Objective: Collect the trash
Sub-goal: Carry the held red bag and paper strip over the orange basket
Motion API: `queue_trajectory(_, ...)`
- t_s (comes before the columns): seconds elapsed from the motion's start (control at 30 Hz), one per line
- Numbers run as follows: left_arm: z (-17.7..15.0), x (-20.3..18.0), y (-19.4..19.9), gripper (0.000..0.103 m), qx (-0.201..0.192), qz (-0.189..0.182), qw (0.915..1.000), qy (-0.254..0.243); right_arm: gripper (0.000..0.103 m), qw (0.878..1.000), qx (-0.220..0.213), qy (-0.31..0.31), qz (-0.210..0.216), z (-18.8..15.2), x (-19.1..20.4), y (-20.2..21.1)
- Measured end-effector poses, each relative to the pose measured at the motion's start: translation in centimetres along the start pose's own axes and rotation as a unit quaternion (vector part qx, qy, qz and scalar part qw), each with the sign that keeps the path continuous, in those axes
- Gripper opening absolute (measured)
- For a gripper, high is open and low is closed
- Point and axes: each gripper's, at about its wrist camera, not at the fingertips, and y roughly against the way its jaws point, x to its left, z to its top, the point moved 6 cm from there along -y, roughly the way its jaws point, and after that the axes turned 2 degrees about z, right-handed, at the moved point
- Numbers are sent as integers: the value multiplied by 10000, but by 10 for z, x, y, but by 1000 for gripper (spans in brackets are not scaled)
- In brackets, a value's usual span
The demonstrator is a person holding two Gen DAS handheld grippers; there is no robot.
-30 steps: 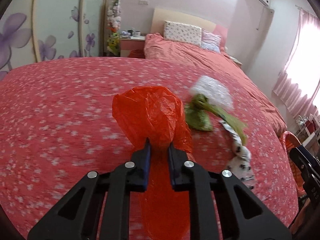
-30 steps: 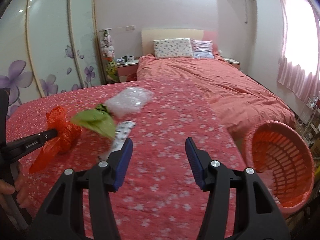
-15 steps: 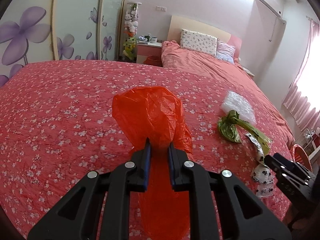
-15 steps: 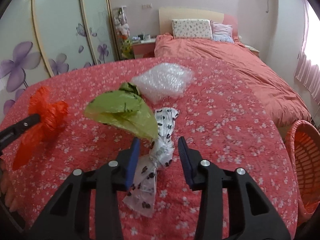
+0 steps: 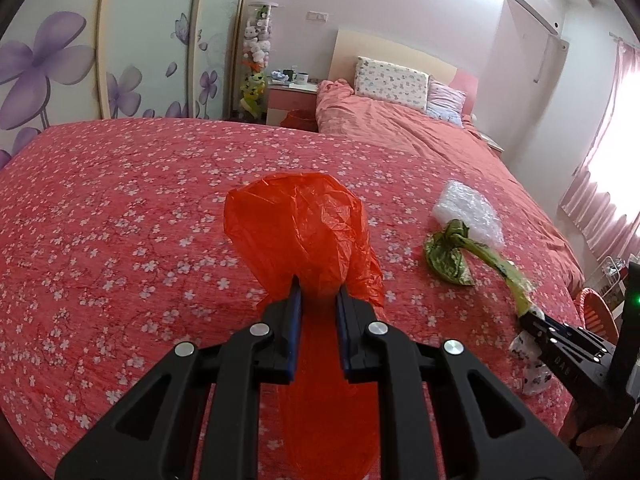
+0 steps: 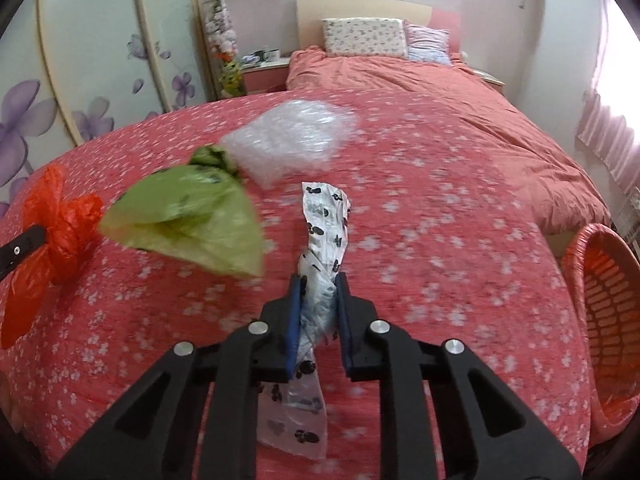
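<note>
Motion blurs the green bag point(image 6: 192, 220) and bubble wrap point(image 6: 292, 140); the frame edge crops the orange basket point(image 6: 604, 296).

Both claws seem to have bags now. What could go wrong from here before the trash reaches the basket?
1. The right claw pinches only a narrow twist of the black-spotted white bag; the thin plastic may slip out in transit.
2. The green bag seems to trail from that same grip in the left view, so it could drop.
3. The orange basket sits beyond the bedspread's edge; the left claw's red bag has farther to go.
</note>
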Motion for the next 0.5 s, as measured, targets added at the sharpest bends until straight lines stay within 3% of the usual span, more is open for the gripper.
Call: queue_trajectory(0.5,4,-58,21,15,-203,-326,9986,-376,17,9946,-960,-320,-212,12,-56,70)
